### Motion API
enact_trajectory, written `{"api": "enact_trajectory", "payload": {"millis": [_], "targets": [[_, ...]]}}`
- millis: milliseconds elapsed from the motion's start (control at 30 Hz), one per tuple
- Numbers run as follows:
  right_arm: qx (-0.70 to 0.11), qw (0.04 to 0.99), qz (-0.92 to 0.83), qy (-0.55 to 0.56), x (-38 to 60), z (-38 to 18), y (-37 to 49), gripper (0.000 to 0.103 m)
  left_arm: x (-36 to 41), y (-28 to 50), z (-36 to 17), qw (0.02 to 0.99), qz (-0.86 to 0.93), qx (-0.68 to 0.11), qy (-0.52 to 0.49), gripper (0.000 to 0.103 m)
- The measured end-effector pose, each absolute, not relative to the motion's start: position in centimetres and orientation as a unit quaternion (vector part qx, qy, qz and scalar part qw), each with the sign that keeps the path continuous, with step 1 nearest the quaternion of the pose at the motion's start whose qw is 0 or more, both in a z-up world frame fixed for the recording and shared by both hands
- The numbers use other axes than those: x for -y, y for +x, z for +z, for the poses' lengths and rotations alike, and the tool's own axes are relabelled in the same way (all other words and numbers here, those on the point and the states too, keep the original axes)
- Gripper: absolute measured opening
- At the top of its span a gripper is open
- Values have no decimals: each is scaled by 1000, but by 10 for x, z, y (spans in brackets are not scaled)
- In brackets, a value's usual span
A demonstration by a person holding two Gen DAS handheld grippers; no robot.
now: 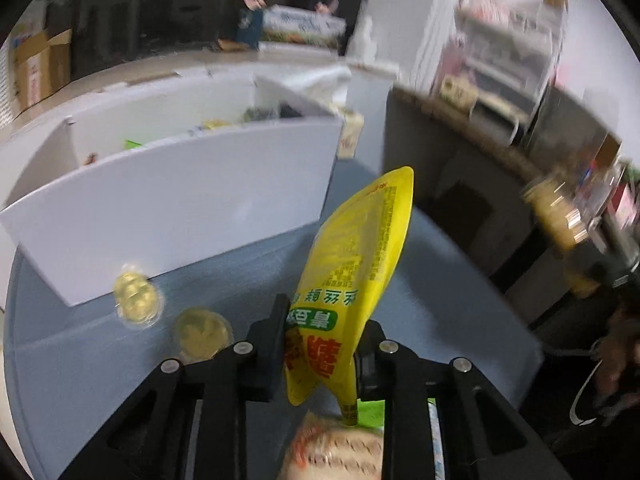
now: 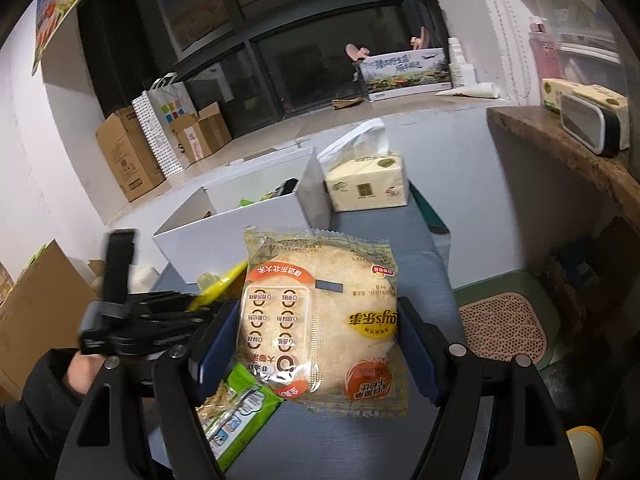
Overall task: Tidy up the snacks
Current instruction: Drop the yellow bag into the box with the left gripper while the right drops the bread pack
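Snacks sit in both my jaws: my left gripper clenches a yellow pouch, long axis pointing to 12 o'clock; my right gripper grasps a clear-wrapped rice cracker. White box lies at 11 o'clock, nearer my left, on the blue-grey surface.

Shelves on the left camera's right side smear into blur, nothing on them readable. Two round gold sweets by the white box blur too, markings lost. The box wall hides most of its contents in both views. The rice cracker pack covers part of the green packet, and the yellow pouch only peeks out behind it.
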State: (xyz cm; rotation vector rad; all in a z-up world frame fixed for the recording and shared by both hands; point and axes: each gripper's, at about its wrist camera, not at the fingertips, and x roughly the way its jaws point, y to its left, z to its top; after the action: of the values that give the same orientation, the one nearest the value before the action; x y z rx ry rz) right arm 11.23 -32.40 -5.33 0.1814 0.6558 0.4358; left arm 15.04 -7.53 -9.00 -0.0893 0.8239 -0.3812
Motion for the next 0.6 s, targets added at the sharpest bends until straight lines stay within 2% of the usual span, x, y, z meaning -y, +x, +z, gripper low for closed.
{"api": "enact_trajectory", "payload": {"millis": [267,467,600], "targets": [[-315,912,253,74,287,-44,126,79,2,138,-29,934,-145,-306,-116,28],[-297,904,303,55,234,-7,188,79,-42,189,3,946,-97,-279,-131,28],[-316,901,294,45,201,8,254,79,-70,243,5,943,-63,-297,-134,28]]}}
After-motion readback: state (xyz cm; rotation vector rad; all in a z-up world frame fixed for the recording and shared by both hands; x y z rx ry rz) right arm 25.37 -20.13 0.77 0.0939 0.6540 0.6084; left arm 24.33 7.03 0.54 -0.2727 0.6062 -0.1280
